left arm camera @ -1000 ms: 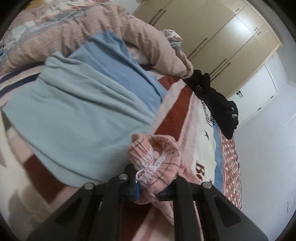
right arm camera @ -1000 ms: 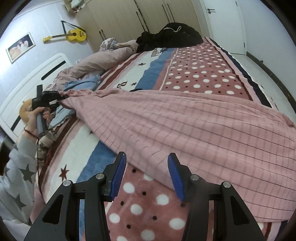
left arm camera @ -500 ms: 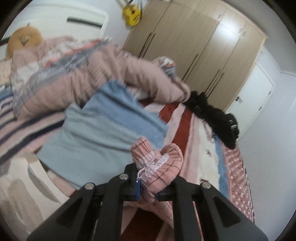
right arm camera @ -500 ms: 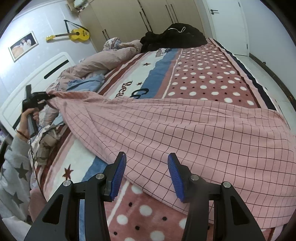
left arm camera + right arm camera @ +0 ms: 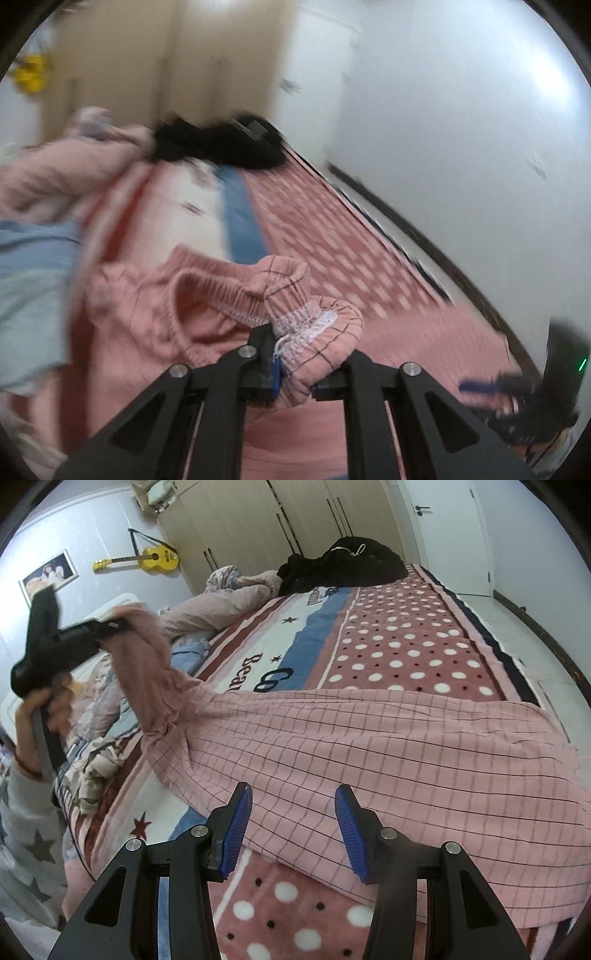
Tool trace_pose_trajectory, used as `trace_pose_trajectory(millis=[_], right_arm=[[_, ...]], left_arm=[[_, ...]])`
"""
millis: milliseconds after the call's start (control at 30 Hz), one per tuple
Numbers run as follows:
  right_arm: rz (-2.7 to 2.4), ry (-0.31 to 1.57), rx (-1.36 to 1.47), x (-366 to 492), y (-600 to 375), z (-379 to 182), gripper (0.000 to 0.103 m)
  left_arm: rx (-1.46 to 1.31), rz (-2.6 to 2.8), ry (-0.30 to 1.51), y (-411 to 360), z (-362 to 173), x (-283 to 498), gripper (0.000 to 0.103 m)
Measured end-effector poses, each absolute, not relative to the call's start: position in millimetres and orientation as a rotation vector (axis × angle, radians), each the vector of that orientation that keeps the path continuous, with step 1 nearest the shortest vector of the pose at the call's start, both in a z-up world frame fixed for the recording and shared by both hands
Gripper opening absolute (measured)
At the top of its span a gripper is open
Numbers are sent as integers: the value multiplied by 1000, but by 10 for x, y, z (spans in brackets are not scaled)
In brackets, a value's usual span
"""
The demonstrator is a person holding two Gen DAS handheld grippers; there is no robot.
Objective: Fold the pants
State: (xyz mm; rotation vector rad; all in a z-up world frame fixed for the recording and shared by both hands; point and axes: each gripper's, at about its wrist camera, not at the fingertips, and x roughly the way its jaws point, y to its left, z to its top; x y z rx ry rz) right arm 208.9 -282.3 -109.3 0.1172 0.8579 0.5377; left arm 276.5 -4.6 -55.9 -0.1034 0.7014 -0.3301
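Observation:
The pink checked pants (image 5: 369, 746) lie spread across the bed, legs to the right. My left gripper (image 5: 295, 380) is shut on the bunched elastic waistband (image 5: 306, 325) and holds it up off the bed; it also shows in the right wrist view (image 5: 110, 627) at the left, raised with the waist hanging from it. My right gripper (image 5: 293, 830) is open and empty, hovering just above the near edge of the pants. It also shows at the lower right of the blurred left wrist view (image 5: 498, 387).
The bed has a pink dotted and striped blanket (image 5: 406, 635). A black garment pile (image 5: 343, 565) lies at the far end, a pink quilt (image 5: 221, 605) and blue clothes (image 5: 192, 653) at the left. Wardrobes (image 5: 288, 520) and a door stand behind; floor is on the right.
My left gripper has lifted the waistband higher and swung toward the foot of the bed, so the waist now hangs up off the bed. The right gripper stays open above the pants.

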Motion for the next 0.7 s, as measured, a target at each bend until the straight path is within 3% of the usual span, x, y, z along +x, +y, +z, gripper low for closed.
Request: trace_pose_trajectory(millis=[167, 267, 300, 367, 433, 600, 700], right_arm=[[511, 875, 126, 2048, -2989, -1120, 43], [509, 910, 137, 2079, -3034, -1211, 43], [515, 919, 141, 2091, -3031, -1239, 43], [533, 935, 146, 2128, -2975, -1295, 44], [555, 939, 159, 2169, -2898, -1325, 56], [625, 920, 177, 2332, -2543, -1255, 64], [653, 910, 187, 2460, -2330, -1217, 79]], left_arm=[[-52, -495, 895, -619, -1151, 2752, 8], [4, -504, 929, -652, -1227, 2641, 12], [0, -508, 930, -609, -1201, 2611, 17], [-32, -518, 931, -462, -1096, 2548, 39], [-62, -523, 896, -248, -957, 2401, 71], [-9, -381, 829, 318, -841, 2112, 74], [35, -297, 843, 514, -966, 2092, 74]])
